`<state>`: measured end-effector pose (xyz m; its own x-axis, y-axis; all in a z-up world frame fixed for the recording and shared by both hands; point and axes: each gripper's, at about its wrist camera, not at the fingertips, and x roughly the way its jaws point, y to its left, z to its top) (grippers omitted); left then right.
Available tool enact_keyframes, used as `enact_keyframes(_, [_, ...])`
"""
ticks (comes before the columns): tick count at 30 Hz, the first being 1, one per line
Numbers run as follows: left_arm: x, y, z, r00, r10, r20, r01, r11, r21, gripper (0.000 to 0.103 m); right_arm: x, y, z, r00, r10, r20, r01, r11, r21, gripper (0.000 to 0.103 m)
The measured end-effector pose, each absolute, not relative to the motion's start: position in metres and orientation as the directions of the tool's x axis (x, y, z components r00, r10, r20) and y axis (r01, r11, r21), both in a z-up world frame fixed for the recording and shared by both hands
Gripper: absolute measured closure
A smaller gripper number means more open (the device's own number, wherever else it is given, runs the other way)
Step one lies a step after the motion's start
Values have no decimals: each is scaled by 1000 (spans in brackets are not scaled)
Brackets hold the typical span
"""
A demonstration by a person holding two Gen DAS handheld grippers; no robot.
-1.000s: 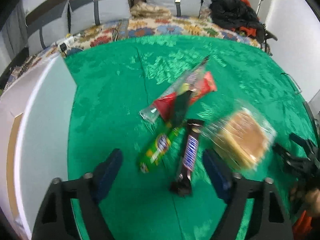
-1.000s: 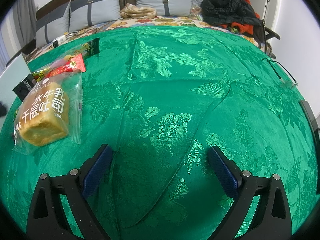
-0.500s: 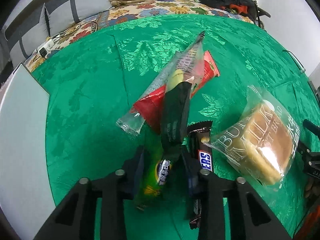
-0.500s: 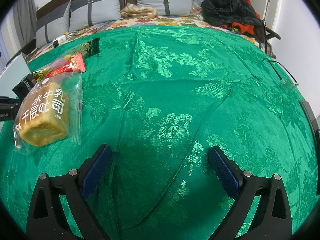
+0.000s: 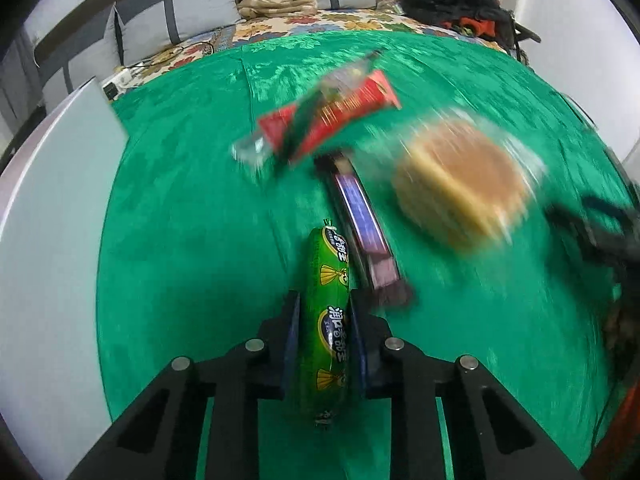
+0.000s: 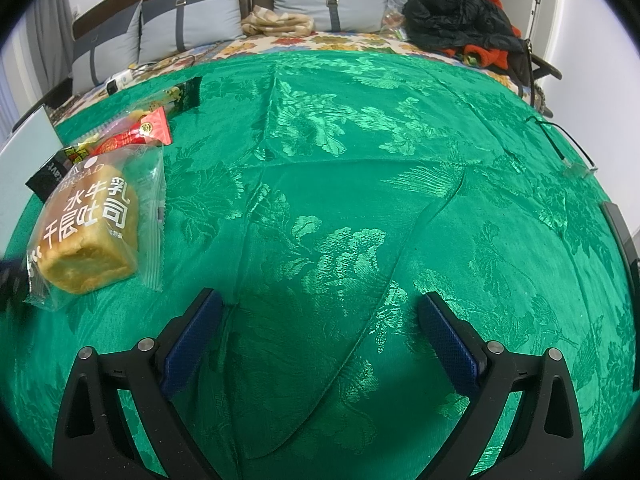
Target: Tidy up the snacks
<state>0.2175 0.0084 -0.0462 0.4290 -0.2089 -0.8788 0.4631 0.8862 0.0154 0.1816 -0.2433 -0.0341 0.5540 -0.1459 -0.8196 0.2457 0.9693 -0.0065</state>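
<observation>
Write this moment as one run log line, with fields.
left gripper: closing on green sausage stick | right gripper: open, empty, above green cloth

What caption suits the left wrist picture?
Left gripper closing its fingers on a green sausage, other snacks behind on green cloth.

green sausage stick (image 5: 329, 312) lengthwise between blue pads, other snacks beyond
</observation>
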Motion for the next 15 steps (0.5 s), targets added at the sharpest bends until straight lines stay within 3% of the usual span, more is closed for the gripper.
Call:
enact_keyframes(4, [175,25,-46,454,-198,-869,428,904,17,80,181,-244,-34,554,-146,-820,246,969,-7,3])
enact_keyframes(6, [166,34,-48,483,-193,-854,391,920,13,74,182,-243,-34,554,-146,-820,246,969,-7,3])
enact_keyframes(7, [165,39,-50,505,-179,-844,362,932,19,54,182,-244,-34,554,-146,-820,246,969,-7,3])
enact_keyframes(8, [166,43,-52,516,-159,-842,334,942,26,24,182,-243,-34,554,-146,-820,246,969,-6,3])
enact_keyframes(9, [168,47,-55,517,-137,-845,304,952,32,13,182,-243,-34,554,-146,-820,246,969,-6,3])
enact_keyframes(11, [173,58,-60,508,-164,-845,269,963,-26,6,182,-243,-34,554,-146,-820,246,969,-6,3])
enact_keyframes(15, [172,62,-63,539,-165,-826,270,963,-16,0,182,-243,-34,554,-146,-820,246,969,-6,3])
